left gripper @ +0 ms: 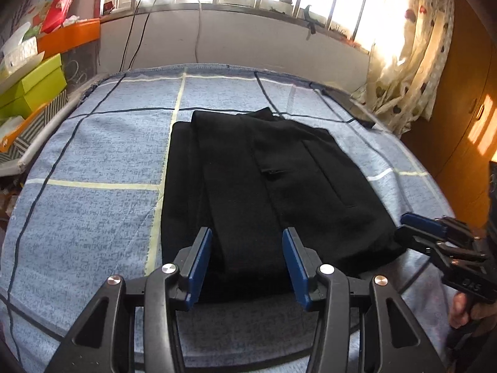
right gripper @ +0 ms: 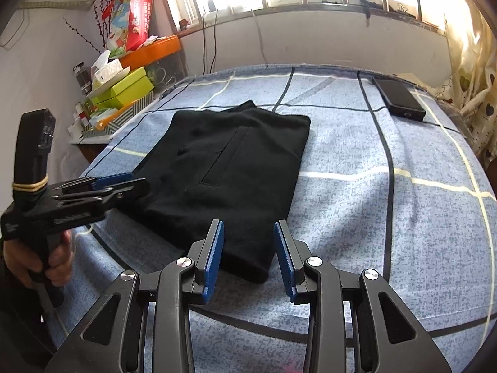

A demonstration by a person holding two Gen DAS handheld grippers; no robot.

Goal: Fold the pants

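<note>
Black pants (left gripper: pixel 267 186) lie folded into a compact rectangle on a blue checked sheet (left gripper: pixel 99 155), a pocket slit facing up. They also show in the right wrist view (right gripper: pixel 230 174). My left gripper (left gripper: pixel 247 236) is open and empty, its blue pads hovering over the pants' near edge. My right gripper (right gripper: pixel 248 228) is open and empty over the near right corner of the pants. The right gripper shows in the left wrist view (left gripper: pixel 435 233) at the pants' right edge. The left gripper shows in the right wrist view (right gripper: pixel 121 183) at the pants' left edge.
A black phone (right gripper: pixel 399 98) lies on the sheet at the far right. Green and orange boxes (left gripper: pixel 34 87) are stacked on a shelf to the left of the bed. A curtain (left gripper: pixel 413 62) and a wooden wardrobe (left gripper: pixel 466 130) stand to the right.
</note>
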